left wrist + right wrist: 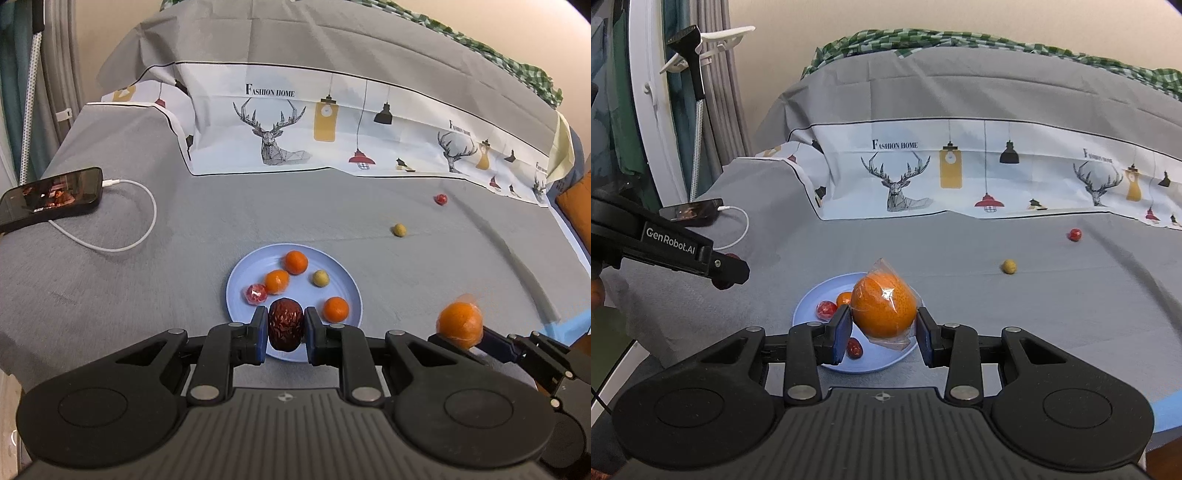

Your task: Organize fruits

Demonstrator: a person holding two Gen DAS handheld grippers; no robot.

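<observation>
A grey woven cloth [110, 295] covers the surface, rising behind under a white printed sheet with deer and lamps [332, 129]. Beige plain wall [923, 18] beyond; grey pleated curtains [727, 92] hang left.

Both wrist cameras sit low and close behind their claws, facing forward across the bed; each view takes in the blue plate [236, 280] [805, 301].
</observation>
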